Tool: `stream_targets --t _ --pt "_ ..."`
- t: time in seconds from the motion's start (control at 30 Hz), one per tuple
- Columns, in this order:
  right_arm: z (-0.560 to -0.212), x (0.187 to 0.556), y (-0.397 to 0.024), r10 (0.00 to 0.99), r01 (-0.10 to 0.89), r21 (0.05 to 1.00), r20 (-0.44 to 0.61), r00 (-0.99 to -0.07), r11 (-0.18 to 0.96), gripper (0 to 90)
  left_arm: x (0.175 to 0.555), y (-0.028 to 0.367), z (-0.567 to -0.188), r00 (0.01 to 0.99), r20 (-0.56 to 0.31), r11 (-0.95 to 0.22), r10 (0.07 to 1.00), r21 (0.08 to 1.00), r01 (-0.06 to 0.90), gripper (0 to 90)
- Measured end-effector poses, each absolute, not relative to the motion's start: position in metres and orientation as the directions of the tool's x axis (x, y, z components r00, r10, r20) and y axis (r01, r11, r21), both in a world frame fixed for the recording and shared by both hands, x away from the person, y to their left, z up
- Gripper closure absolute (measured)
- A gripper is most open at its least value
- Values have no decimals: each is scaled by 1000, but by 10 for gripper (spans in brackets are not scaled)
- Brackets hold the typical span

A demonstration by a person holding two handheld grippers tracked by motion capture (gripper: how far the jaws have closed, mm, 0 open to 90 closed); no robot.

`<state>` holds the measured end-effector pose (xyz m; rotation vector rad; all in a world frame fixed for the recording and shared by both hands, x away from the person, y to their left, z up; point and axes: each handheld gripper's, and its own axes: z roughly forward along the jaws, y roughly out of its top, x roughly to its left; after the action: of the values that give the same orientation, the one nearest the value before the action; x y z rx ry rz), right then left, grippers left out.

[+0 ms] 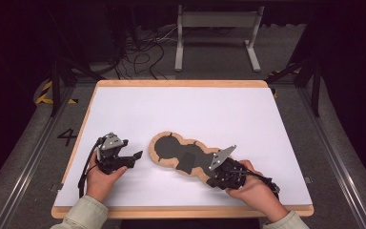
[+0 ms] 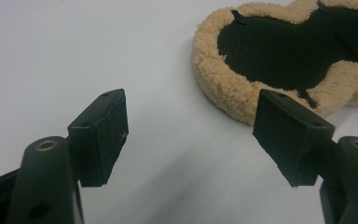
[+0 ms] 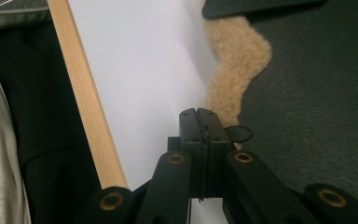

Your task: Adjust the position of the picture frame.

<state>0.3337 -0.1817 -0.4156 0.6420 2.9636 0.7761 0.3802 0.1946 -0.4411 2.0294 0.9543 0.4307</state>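
A wavy-edged tan fleece pad (image 1: pixel 171 149) lies with its black backing up on the white table top (image 1: pixel 186 109). My left gripper (image 1: pixel 132 161) rests on the table to the pad's left. In the left gripper view it (image 2: pixel 191 126) stands open with nothing between the jaws, and the pad's rounded end (image 2: pixel 279 51) lies just beyond the right jaw. My right gripper (image 1: pixel 209 182) sits at the pad's near right end. In the right gripper view it (image 3: pixel 199 116) is shut, tips at the fleece rim (image 3: pixel 235 56) beside a small black tab (image 3: pixel 240 133); I see nothing between the jaws.
The table's wooden rim (image 3: pixel 86 102) runs close by the right gripper, with a sleeve (image 3: pixel 0 140) past it. Bare white surface spreads behind and to both sides of the pad. Beyond the table stand a metal frame (image 1: pixel 217 33) and floor cables (image 1: pixel 143 57).
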Motion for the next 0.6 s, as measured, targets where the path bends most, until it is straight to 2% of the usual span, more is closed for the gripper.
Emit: stream_targets --t 0.17,0.33,0.6 --pt "-425 333 -178 378 384 427 101 -920 819 900 380 194 -441 653 -36 -369 756 801 471 271" --pt "-425 334 -179 373 375 429 92 -923 822 900 380 194 -441 655 -39 -369 755 800 473 270" --pt "-424 342 -190 439 395 428 -5 -899 813 900 380 194 -441 655 -40 -369 754 800 473 270"
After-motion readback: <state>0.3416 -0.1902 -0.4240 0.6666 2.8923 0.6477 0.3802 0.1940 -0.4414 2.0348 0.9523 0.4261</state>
